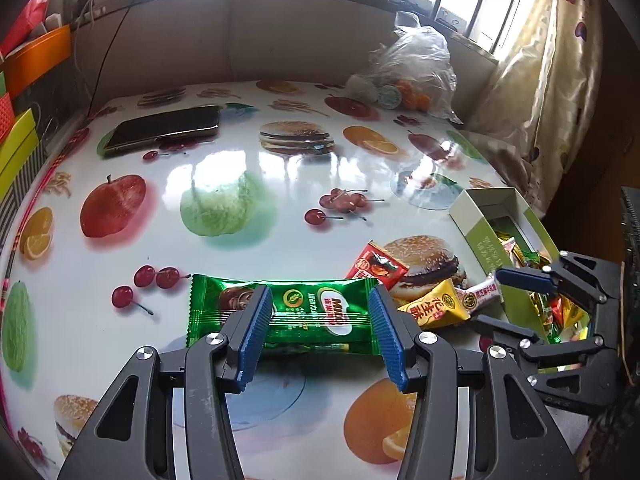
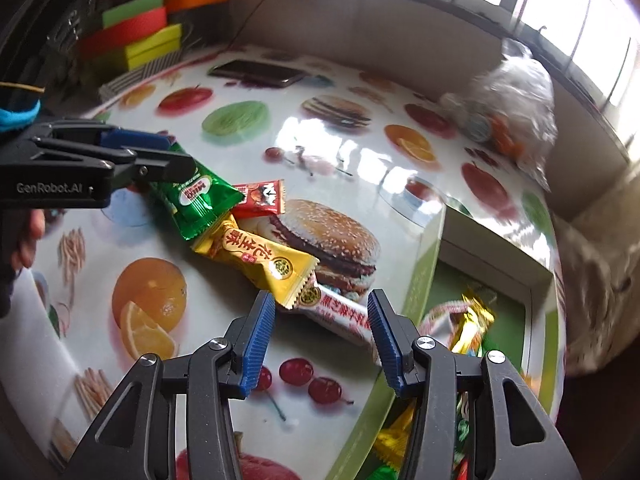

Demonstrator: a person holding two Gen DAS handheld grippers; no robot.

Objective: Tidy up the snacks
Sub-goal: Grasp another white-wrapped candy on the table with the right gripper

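We see the left gripper (image 1: 318, 320) with fingers apart astride the green Milo bar (image 1: 284, 312) — shiny, flat; the right gripper (image 2: 322, 340) gapes, empty.

"Milo" on green wrapper (image 2: 196, 204); "GenRobot.AI" on left claw (image 2: 160, 156)

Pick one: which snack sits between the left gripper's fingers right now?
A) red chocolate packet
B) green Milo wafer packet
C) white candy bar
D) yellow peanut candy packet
B: in the left wrist view the left gripper straddles the green Milo packet, its blue pads on either side; the yellow packet and red packet lie off to its right.
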